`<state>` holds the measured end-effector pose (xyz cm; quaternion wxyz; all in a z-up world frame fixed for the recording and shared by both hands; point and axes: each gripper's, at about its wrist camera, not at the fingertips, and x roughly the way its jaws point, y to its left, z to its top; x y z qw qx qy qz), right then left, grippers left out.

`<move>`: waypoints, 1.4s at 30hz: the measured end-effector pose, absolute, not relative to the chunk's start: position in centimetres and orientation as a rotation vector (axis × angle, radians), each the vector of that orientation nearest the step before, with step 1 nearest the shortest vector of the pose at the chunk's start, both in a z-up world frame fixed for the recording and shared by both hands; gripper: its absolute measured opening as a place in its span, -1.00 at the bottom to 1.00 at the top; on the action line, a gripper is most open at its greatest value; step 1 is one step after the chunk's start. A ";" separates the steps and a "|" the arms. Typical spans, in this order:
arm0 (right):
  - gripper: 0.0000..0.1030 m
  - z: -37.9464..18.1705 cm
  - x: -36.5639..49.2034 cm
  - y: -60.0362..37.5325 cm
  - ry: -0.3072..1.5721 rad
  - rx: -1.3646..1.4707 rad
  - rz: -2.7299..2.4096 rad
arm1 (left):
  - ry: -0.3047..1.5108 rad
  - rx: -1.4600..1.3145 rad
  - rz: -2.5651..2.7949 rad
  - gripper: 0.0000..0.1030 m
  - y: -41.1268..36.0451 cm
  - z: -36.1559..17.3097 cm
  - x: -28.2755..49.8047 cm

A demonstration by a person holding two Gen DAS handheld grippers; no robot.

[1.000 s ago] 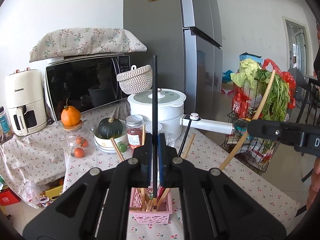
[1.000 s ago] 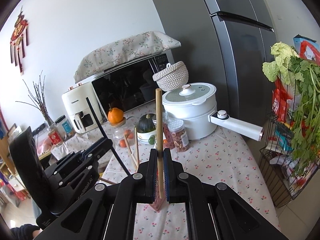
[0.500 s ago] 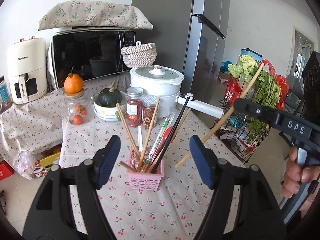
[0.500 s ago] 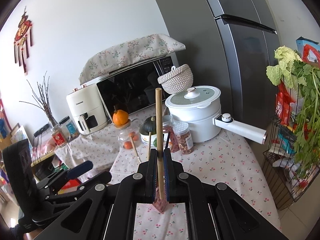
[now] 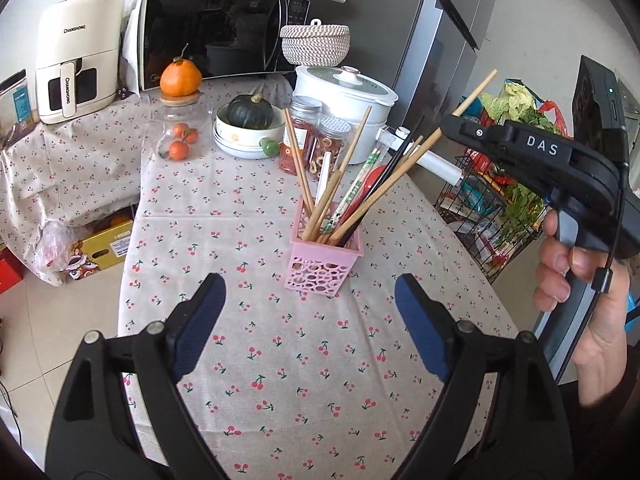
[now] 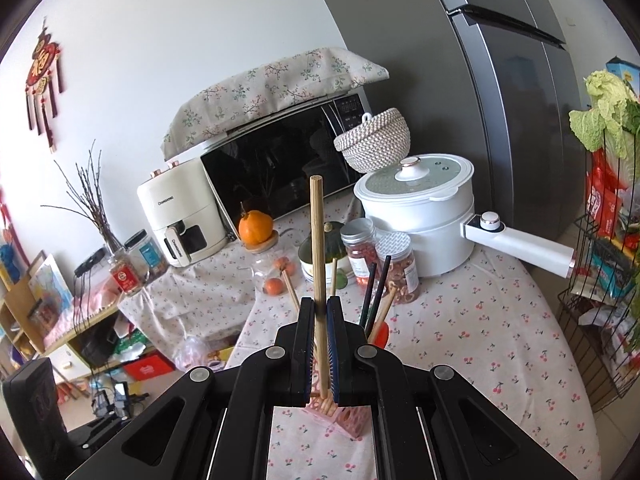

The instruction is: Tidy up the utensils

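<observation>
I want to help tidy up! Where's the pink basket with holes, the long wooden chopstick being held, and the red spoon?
pink plastic basket (image 5: 320, 270): left wrist view, front wall.
long wooden chopstick (image 6: 317, 240): right wrist view, mid-shaft.
red spoon (image 5: 370, 181): left wrist view, bowl.

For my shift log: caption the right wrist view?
Right gripper shut on wooden chopstick above pink holder.

Utensil holder (image 5: 325, 261) mid-table (image 5: 280, 380), jars (image 5: 316, 140) and pot (image 5: 344, 96) behind, microwave (image 5: 216, 36) apparently farthest back
</observation>
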<state>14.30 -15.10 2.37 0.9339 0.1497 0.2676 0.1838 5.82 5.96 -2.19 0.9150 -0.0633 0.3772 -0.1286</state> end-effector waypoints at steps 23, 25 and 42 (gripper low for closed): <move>1.00 2.5 8.6 -20.0 0.636 0.217 0.173 | 0.681 -0.013 -0.064 0.98 4.1 0.6 2.6; 1.00 2.4 7.6 -20.1 0.636 0.166 0.132 | 0.677 -0.015 -0.047 0.98 3.9 0.7 2.3; 1.00 0.2 5.2 -18.6 0.696 -0.016 0.107 | 0.694 -0.024 -0.043 0.98 2.0 0.6 2.0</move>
